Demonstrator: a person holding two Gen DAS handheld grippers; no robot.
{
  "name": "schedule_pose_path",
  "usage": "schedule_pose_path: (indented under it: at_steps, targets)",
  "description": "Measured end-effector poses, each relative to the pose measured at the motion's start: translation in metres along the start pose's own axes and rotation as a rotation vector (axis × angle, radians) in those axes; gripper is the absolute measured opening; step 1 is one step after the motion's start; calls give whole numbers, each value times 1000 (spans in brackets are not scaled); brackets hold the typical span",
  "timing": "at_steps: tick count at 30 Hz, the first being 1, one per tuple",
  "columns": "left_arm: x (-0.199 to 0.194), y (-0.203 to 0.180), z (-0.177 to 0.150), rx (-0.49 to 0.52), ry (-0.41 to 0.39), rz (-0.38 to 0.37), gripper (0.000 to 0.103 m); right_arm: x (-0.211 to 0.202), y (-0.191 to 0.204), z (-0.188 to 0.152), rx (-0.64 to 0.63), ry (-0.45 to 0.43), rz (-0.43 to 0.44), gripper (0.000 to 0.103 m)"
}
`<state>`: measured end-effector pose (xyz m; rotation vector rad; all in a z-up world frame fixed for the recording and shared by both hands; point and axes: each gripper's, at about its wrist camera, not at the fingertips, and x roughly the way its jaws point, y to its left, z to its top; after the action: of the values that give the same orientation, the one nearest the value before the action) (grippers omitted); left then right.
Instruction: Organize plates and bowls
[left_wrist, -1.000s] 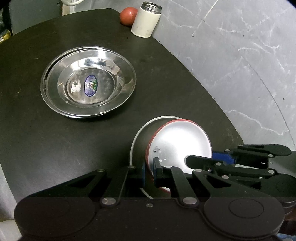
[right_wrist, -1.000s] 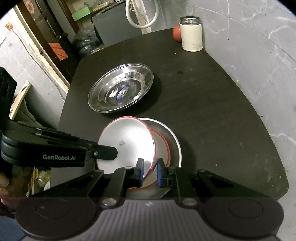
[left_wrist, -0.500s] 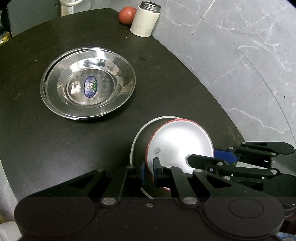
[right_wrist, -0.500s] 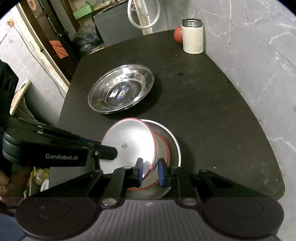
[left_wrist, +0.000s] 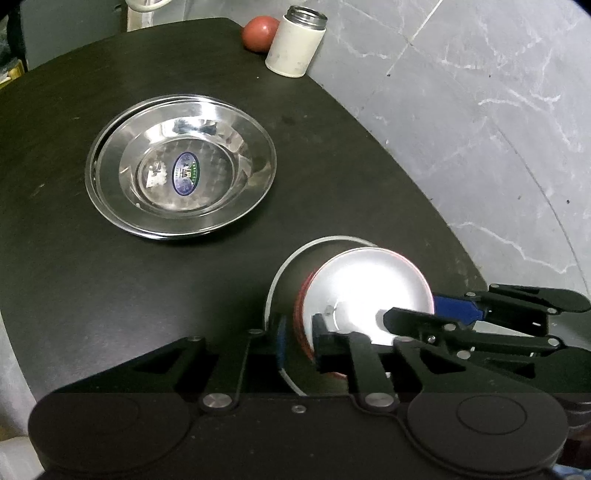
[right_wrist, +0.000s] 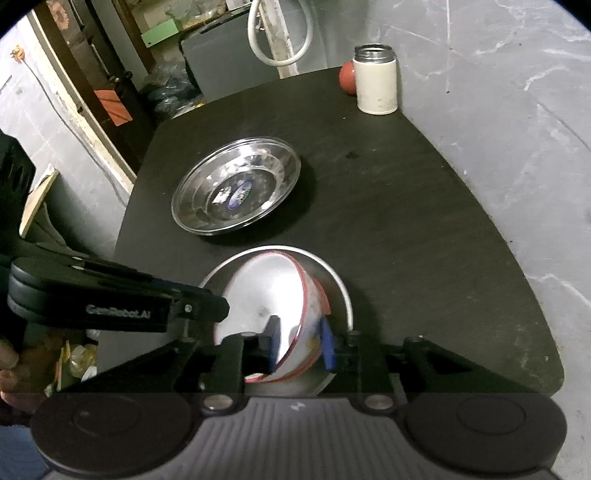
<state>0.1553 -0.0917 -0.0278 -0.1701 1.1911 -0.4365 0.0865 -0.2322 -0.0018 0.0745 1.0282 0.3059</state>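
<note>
Both claws pinch the red-rimmed bowl (left_wrist: 364, 291): our left gripper (left_wrist: 297, 338) clamps its near rim, right gripper (right_wrist: 299, 341) grips the opposite edge, tilting it so it nests in the steel bowl (right_wrist: 341, 291) on the table (right_wrist: 406, 221); plates (left_wrist: 181, 173) sit stacked beyond.

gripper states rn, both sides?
Left gripper: shut on the red-rimmed bowl, at its rim.
Right gripper: shut on the same bowl's rim, opposite side.

A cluttered storeroom or home back room. Marble-patterned floor (right_wrist: 517, 92), a hose loop (right_wrist: 280, 33) and piled junk (right_wrist: 166, 92) surround the dark table (right_wrist: 406, 221).
</note>
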Motion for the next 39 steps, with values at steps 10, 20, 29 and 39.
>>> schedule_pose_path:
  at_steps: [10,20,29,39]
  targets:
    - [-13,-2,0,15,-67,-39,60,-3,-4,-2,23,-15,6,35]
    - [-31,15,-4,-27,-150,19,87,-8,-8,-3,48,-44,-7,74]
    - [-31,45,-8,-193,-130,101,102,-17,-28,-8,146,-86,-79,103]
    - [-17,45,-8,-175,-56,138,102,-12,-54,-21,280,-49,-183,103]
